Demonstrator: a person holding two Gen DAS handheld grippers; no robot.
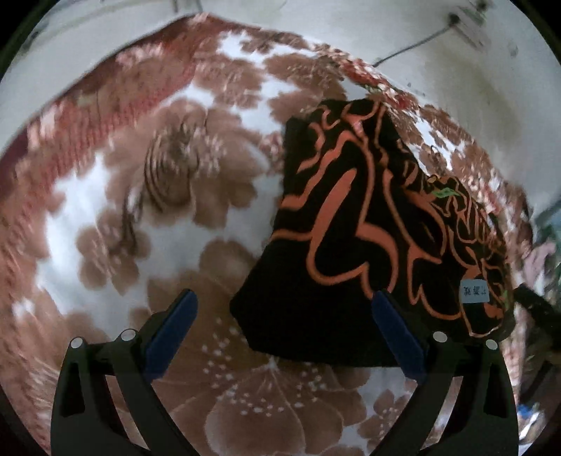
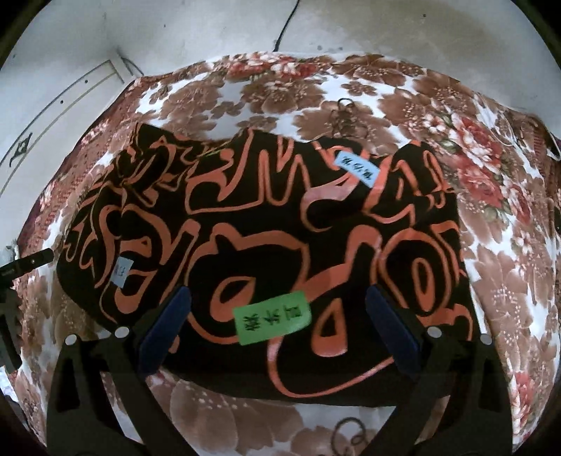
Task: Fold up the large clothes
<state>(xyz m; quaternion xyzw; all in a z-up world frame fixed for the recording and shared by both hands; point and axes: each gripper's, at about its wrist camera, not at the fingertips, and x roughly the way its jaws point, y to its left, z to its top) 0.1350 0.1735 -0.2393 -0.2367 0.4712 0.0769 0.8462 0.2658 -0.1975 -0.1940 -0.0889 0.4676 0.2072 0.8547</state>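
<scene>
Both claws, left claw [image 1: 282, 328] and right claw [image 2: 277, 324], hang released. The black cloth [image 2: 266, 224] looks soft and floppy; grab its near edge.

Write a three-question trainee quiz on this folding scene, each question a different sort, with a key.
1. True or false: the right gripper is clamped on the black garment with orange swirl print.
2. Multiple choice: the green rectangular paper label lies (A) on the brown-and-white floral blanket, (B) on the garment, (C) on the white wall.
3. Fill in: in the left wrist view, the left gripper is ____, with the garment's near corner between its blue-padded fingers, though contact cannot be judged.

Key: 1 false, it is open; 2 B; 3 open.
</scene>
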